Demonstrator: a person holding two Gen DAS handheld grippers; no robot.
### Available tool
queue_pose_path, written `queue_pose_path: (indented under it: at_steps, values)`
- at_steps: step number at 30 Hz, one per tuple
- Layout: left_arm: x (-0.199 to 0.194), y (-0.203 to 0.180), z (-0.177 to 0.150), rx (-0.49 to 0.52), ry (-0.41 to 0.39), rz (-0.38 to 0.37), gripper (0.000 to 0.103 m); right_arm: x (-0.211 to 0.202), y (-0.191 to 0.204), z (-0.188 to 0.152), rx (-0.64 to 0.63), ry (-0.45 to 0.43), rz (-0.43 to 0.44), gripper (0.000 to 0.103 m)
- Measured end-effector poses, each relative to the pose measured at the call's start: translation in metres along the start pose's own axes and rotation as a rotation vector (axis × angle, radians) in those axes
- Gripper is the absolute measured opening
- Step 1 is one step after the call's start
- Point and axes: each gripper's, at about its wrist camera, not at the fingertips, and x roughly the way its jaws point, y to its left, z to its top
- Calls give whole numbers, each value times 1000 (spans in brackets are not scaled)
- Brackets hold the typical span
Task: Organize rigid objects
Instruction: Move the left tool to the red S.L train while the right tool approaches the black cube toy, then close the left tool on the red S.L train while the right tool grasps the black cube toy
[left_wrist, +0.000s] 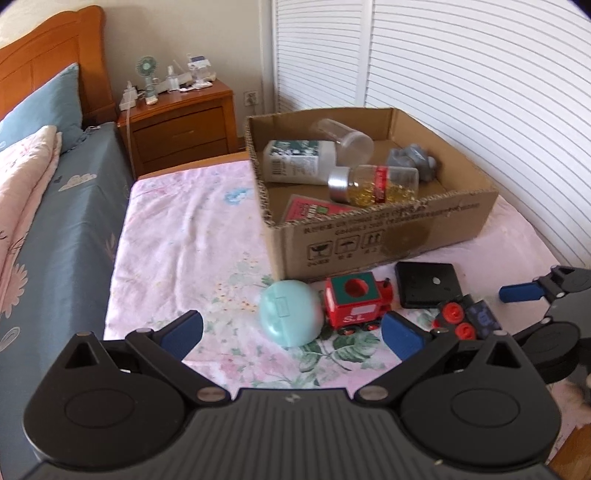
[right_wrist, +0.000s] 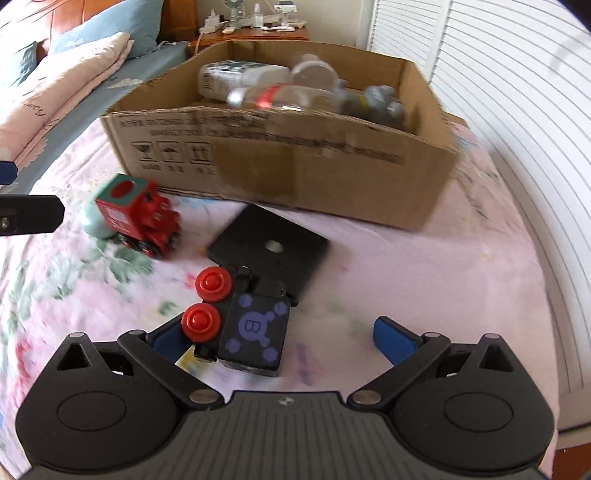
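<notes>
A cardboard box (left_wrist: 391, 236) (right_wrist: 332, 173) stands on a pink floral sheet and holds bottles and jars. In front of it lie a teal round case (left_wrist: 288, 314), a red toy train (left_wrist: 356, 302) (right_wrist: 140, 218), a flat black square (left_wrist: 428, 288) (right_wrist: 269, 251) and a black toy block with red wheels (left_wrist: 465, 317) (right_wrist: 240, 325). My left gripper (left_wrist: 291, 332) is open, its fingers on either side of the teal case and the train. My right gripper (right_wrist: 280, 339) is open around the black block, which sits between its fingers; it also shows in the left wrist view (left_wrist: 535, 291).
A bed with a blue cover and pink quilt (left_wrist: 33, 184) lies to the left. A wooden nightstand (left_wrist: 181, 118) with a small fan stands behind. White louvred doors (left_wrist: 461, 66) run along the right. The sheet's right edge (right_wrist: 546, 295) is close to the right gripper.
</notes>
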Motion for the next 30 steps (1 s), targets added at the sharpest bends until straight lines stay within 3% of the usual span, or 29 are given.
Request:
queue_pose_path:
  at_steps: [16,17,20,28,30]
  values:
    - [23,-25,2,40,-12,-63,99,-11,-31,-29,-21,-109,18,103]
    - [24,-27,3,42,-14,-65,97,-12,-32,-30,-23,-111,20,103]
    - [28,-34,4,58,-16,-67,79,-12,-33,-31,-26,-118,23,103]
    - [44,-48,5,82,10,-75,63,-12,-34,-33,-25,-129,23,103]
    - [48,-49,6,81,9,-68,53,-12,-34,-33,-24,-130,22,103]
